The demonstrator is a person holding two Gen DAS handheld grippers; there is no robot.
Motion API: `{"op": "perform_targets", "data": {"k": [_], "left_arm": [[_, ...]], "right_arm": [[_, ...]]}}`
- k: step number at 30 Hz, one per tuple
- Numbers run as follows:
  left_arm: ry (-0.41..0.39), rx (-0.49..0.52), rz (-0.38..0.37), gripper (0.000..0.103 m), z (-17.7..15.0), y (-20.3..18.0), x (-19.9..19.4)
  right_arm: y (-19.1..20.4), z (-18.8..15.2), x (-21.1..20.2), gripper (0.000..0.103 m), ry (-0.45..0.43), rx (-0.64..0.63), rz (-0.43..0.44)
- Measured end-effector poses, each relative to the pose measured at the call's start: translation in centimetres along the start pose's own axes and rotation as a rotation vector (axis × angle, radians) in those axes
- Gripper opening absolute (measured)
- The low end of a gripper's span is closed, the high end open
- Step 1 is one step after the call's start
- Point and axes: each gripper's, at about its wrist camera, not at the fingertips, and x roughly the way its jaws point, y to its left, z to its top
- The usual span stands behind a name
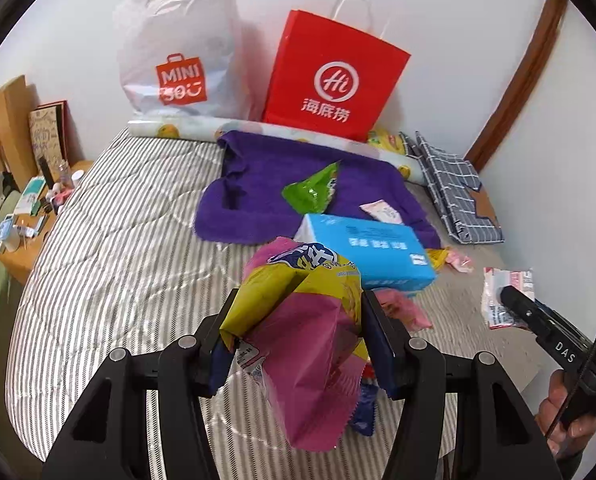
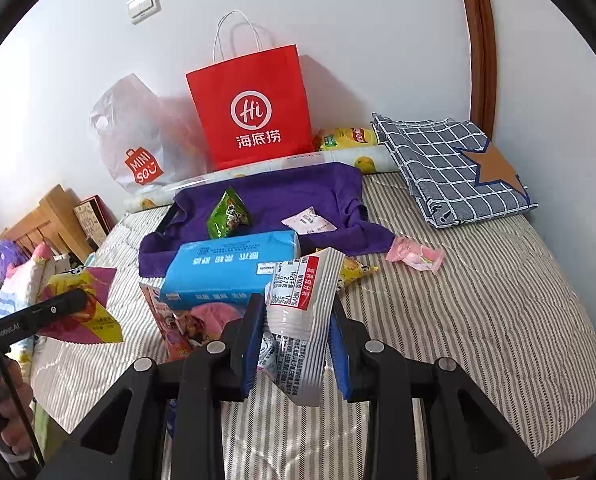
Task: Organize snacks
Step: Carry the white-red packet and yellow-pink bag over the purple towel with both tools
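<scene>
- Left wrist view: mounted behind left gripper [image 1: 298, 320], tilted down over striped bed [image 1: 110, 240], facing wall with red paper bag [image 1: 333, 76] and white plastic bag [image 1: 178, 48]; close to yellow-pink snack bag [image 1: 298, 320] filling lower centre.
- Right gripper [image 1: 509, 304] visible at right edge.
- Right wrist view: behind right gripper [image 2: 298, 340], same downward tilt, same wall ahead, set further right; silver-striped packet [image 2: 301, 320] close up.
- Left gripper [image 2: 74, 300] visible at left edge.
- Shared: red paper bag [image 2: 254, 108], white plastic bag [image 2: 138, 140], purple towel [image 1: 258, 184] [image 2: 282, 196], blue tissue pack [image 1: 369, 252] [image 2: 226, 268], checked cloth [image 1: 449, 184] [image 2: 449, 160].
</scene>
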Motion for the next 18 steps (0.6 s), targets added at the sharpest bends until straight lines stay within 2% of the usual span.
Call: {"op": "perform_targets", "data": {"k": [8, 18], "left_arm": [[-0.013, 0.038, -0.032, 0.057, 1.7, -1.8, 0.4], [-0.021, 0.065, -0.058, 0.057, 5.1, -3.0, 2.3]], "right_arm": [[0.3, 1.4, 0.4, 0.029, -0.017, -0.014, 0.001], [0.3, 4.9, 2.0, 0.029, -0.046, -0.046, -0.001]]}}
